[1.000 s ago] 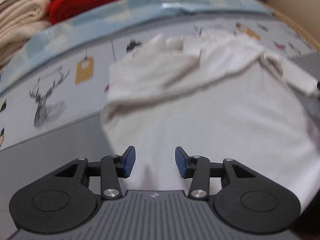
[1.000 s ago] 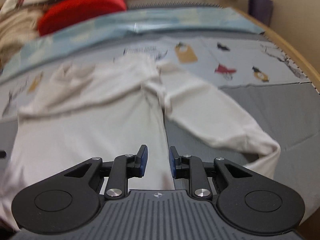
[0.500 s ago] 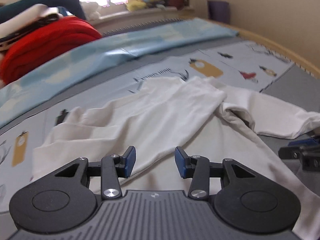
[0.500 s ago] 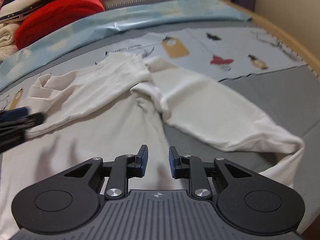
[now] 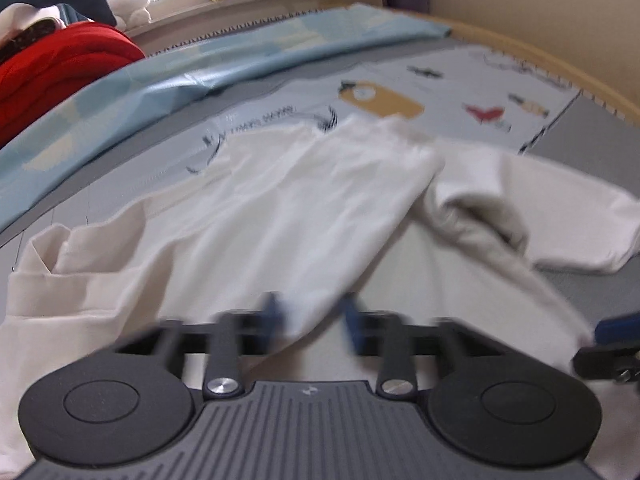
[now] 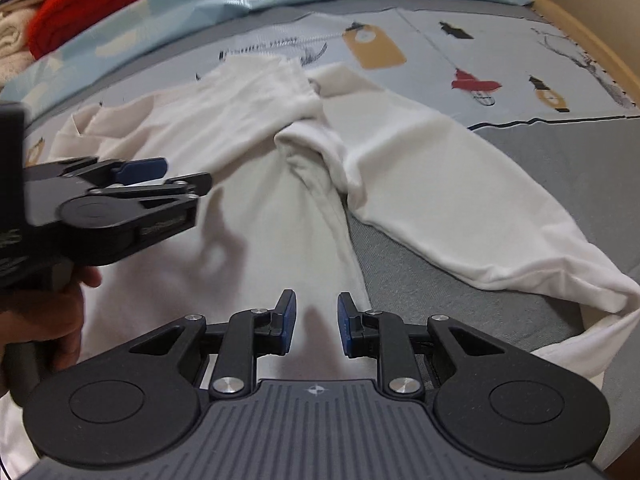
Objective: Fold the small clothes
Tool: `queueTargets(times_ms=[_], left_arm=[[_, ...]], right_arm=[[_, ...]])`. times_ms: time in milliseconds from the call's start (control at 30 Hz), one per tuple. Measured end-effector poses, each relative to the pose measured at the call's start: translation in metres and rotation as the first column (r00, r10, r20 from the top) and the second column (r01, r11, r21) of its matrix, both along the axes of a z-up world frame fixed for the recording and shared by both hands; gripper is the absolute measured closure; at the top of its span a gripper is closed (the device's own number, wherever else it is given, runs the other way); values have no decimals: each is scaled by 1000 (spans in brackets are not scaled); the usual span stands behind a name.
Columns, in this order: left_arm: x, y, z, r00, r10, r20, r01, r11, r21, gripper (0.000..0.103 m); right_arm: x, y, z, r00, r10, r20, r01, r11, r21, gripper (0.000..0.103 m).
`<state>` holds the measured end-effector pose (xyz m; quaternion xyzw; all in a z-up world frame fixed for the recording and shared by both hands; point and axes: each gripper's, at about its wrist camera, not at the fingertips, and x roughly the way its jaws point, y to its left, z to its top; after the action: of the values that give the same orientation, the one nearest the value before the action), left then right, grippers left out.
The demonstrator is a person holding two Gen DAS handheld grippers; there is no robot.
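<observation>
A white long-sleeved garment (image 5: 288, 200) lies spread on the bed, one sleeve folded across its body and the other sleeve (image 6: 460, 184) stretched out to the right. My left gripper (image 5: 314, 316) is open and empty just above the garment's body, blurred by motion; it also shows in the right wrist view (image 6: 152, 176). My right gripper (image 6: 313, 320) is open and empty over the garment's right edge; its blue fingertips (image 5: 612, 330) show at the right edge of the left wrist view.
The garment lies on a grey and pale blue printed bedsheet (image 6: 500, 52). A light blue blanket (image 5: 200, 76) runs along the back. Red folded cloth (image 5: 52, 64) and cream cloth (image 6: 12, 40) are stacked at the far left. A wooden bed edge (image 6: 600, 44) curves on the right.
My left gripper has swung from the garment's left side toward its middle, beside the right gripper. The right gripper has shifted only slightly. Both stay open.
</observation>
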<state>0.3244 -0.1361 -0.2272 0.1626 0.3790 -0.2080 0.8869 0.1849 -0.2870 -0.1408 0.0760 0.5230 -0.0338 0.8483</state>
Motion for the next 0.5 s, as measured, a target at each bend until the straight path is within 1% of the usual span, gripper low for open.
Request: queueTargets(times_ms=[33, 67, 133, 200, 233, 267, 300, 333, 367, 400, 433, 467, 500], left_arm=[[2, 4, 1, 1000, 6, 7, -6, 1000, 4, 97], [4, 11, 6, 1000, 13, 14, -13, 1000, -12, 98], [7, 33, 27, 998, 50, 42, -48, 997, -57, 98], [11, 65, 54, 989, 121, 85, -114, 990, -80, 98], [13, 86, 68, 981, 168, 100, -159, 983, -96, 98], [15, 113, 82, 968, 226, 107, -213, 970, -121, 98], [17, 145, 95, 949, 296, 106, -280, 949, -144, 98], [18, 182, 105, 920, 379, 102, -360, 919, -160, 98], [18, 219, 114, 882, 461, 95, -443, 881, -165, 98], [16, 254, 119, 837, 540, 87, -523, 837, -165, 98], [12, 294, 122, 773, 629, 80, -613, 773, -163, 98], [5, 337, 123, 684, 725, 84, -711, 687, -151, 98], [-4, 379, 122, 566, 816, 118, -811, 577, -102, 98]], right_arm=[[1, 2, -2, 1000, 2, -7, -2, 1000, -6, 80], [2, 3, -4, 1000, 6, -15, -6, 1000, -9, 80], [5, 8, -8, 999, 16, -33, -17, 1000, -18, 80], [8, 14, -12, 998, 33, -45, -35, 999, -34, 80], [10, 16, -14, 998, 43, -51, -45, 998, -42, 80], [11, 19, -16, 997, 52, -59, -55, 997, -52, 80], [13, 22, -19, 996, 56, -70, -61, 996, -64, 80], [15, 23, -21, 995, 57, -82, -63, 995, -74, 80], [17, 25, -24, 994, 57, -93, -65, 994, -84, 80], [18, 27, -26, 993, 60, -98, -70, 993, -95, 80], [18, 29, -26, 993, 67, -98, -78, 991, -110, 80], [19, 31, -26, 993, 71, -98, -83, 989, -121, 80], [20, 33, -27, 992, 74, -99, -87, 988, -131, 80]])
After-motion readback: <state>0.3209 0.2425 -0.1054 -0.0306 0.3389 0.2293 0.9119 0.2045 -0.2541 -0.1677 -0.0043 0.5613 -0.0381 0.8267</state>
